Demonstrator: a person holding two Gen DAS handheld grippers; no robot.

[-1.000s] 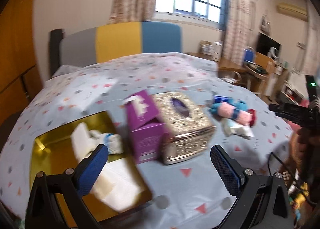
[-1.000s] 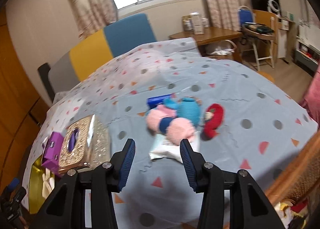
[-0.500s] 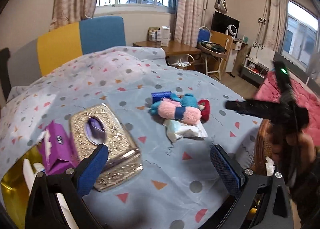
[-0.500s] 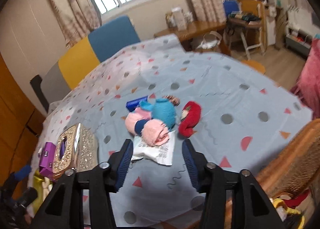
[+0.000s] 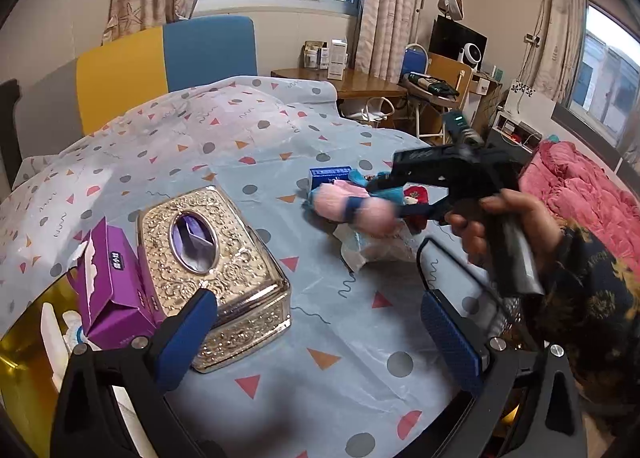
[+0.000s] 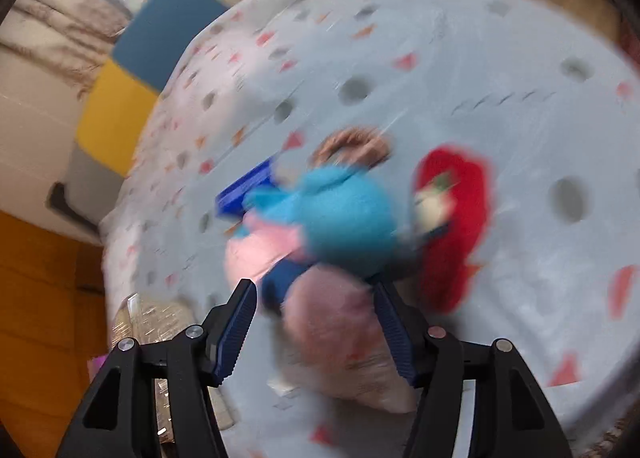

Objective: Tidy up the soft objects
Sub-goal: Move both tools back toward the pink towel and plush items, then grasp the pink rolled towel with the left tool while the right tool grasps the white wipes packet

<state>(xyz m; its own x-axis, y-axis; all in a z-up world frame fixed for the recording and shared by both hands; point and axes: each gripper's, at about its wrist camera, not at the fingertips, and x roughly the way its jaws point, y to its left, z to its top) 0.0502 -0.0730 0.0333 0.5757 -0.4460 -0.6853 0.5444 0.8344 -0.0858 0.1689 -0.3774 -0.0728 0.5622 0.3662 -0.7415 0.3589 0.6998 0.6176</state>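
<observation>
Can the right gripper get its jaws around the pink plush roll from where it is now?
Probably yes. The right gripper is open, its jaws have just been opening, and the pink plush roll already lies between them with nothing in front. The blue plush crowds it from behind and may get caught too.

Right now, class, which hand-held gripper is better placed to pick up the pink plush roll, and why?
The right hand-held gripper: its open jaws already straddle the pink plush roll. The left hand-held gripper hangs nearer the gold tissue box.
</observation>
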